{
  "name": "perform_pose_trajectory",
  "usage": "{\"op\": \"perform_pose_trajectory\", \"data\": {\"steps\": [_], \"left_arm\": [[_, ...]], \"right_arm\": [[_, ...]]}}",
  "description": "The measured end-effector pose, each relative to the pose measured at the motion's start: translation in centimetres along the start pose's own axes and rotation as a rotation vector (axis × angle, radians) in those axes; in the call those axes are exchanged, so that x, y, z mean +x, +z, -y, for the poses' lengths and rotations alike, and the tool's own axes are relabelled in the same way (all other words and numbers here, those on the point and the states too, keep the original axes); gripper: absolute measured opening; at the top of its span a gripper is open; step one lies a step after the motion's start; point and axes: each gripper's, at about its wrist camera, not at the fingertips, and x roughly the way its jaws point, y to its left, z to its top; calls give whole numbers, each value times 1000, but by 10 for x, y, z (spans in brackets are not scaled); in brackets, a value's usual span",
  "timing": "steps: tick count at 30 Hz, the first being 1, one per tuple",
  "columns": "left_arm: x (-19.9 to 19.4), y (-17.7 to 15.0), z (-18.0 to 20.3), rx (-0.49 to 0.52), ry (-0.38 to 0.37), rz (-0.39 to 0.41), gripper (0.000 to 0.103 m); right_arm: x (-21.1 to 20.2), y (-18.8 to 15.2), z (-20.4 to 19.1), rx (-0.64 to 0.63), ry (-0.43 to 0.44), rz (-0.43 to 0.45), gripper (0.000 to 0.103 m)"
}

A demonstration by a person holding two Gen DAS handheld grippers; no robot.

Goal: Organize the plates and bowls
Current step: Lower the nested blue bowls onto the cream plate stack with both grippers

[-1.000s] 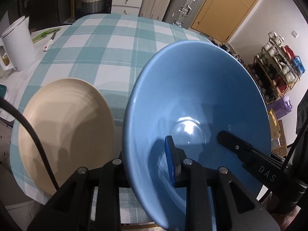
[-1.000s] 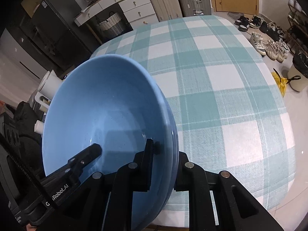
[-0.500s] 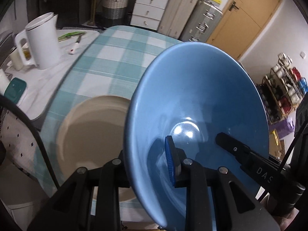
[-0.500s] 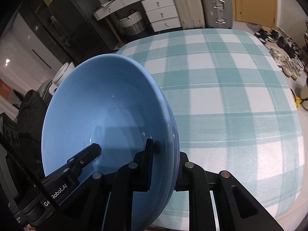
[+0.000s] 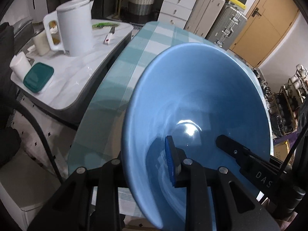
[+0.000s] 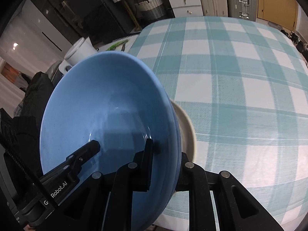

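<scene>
A large blue bowl (image 5: pixel 202 96) fills most of both wrist views, held tilted above the near edge of a table (image 6: pixel 240 77) covered in a teal-and-white checked cloth. Two hand-held grippers clamp it from opposite sides. The left hand-held gripper (image 5: pixel 146 165) is closed on the bowl's rim: one finger with a blue pad (image 5: pixel 170 161) presses the inner wall, the other sits outside, behind the rim. The right hand-held gripper (image 6: pixel 165 161) is closed on the opposite rim in the same way, one dark finger (image 6: pixel 147 163) inside and one outside. Each view also shows the other gripper's finger reaching in across the bowl's inside.

In the right wrist view, the blurred edge of a beige plate (image 6: pixel 187 130) peeks out from behind the bowl, low over the cloth; whether the bowl touches it cannot be told.

Beside the table, to the left, a white side surface (image 5: pixel 77 73) carries a white kettle (image 5: pixel 75 25) and a dark green lidded box (image 5: pixel 38 79). A wicker basket (image 5: pixel 141 2), white drawers (image 5: pixel 177 9) and suitcases stand against the far wall
</scene>
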Motion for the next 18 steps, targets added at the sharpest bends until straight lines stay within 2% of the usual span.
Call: {"op": "perform_pose_trajectory", "data": {"steps": [4,18], "left_arm": [[13,-2,-7,-9,-11,-40,24],[34,-8,-5,14,-26,-71,24]], "right_arm": [[12,-3,2,15,-6,-16,15],[22,-2,10,15,-59,2,16]]}}
